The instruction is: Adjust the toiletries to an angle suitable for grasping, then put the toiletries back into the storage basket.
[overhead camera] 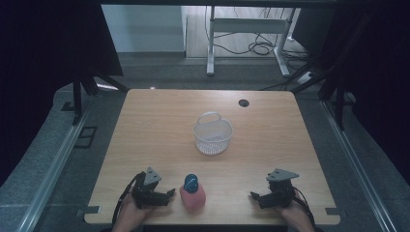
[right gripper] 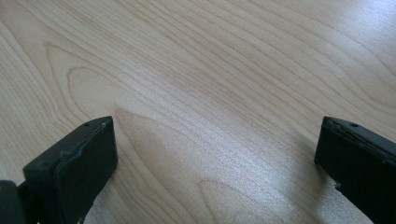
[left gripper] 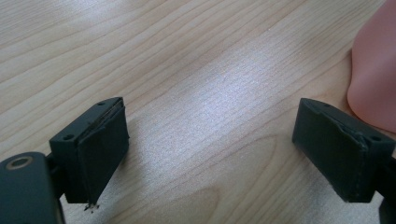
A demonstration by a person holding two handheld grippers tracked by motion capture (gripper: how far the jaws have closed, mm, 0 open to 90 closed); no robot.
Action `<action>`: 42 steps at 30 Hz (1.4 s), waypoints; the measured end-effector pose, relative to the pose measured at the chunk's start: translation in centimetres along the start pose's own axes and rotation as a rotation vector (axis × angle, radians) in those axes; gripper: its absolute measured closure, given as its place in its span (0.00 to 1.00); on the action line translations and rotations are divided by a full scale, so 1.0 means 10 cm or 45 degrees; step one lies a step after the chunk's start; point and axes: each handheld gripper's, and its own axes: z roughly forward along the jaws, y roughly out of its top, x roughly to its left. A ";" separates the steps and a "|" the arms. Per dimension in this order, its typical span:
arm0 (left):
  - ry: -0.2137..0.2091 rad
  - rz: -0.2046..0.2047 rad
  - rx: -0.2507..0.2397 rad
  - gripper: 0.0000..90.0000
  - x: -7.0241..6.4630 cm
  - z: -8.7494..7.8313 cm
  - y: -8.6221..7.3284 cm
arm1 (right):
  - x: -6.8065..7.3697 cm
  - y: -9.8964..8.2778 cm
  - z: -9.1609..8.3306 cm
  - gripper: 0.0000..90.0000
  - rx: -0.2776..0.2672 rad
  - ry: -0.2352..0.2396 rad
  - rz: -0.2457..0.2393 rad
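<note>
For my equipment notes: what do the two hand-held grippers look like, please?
Both the left gripper and the right gripper are black, each with a grey three-cornered plate on top and a black cable trailing back past the hand. The gripper views show two blocky black jaws with flat, slightly worn pads and small screw holes.

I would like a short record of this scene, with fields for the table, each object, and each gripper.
table: light wooden table with a dark round hole near the far edge
basket: white mesh basket with a handle, upright, near the table middle
bottle: pink bottle with a blue cap, near the front edge, between the two grippers
left gripper: left gripper, jaws open, nothing between them, pink bottle close beside it
right gripper: right gripper, jaws open, nothing between them
</note>
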 end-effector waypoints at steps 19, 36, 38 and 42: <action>0.000 -0.006 -0.005 0.11 0.00 0.00 0.00 | -0.01 0.00 -0.01 0.00 0.002 0.005 -0.001; 0.000 -0.006 -0.005 0.11 0.00 0.00 0.00 | 0.02 0.03 -0.09 0.01 -0.017 0.018 0.003; 0.000 -0.005 -0.005 0.11 0.00 0.00 0.00 | 0.03 0.04 -0.11 0.01 -0.020 0.024 -0.010; -0.001 -0.005 -0.005 0.11 0.00 0.00 0.00 | 0.05 0.06 -0.12 0.00 -0.015 0.036 -0.033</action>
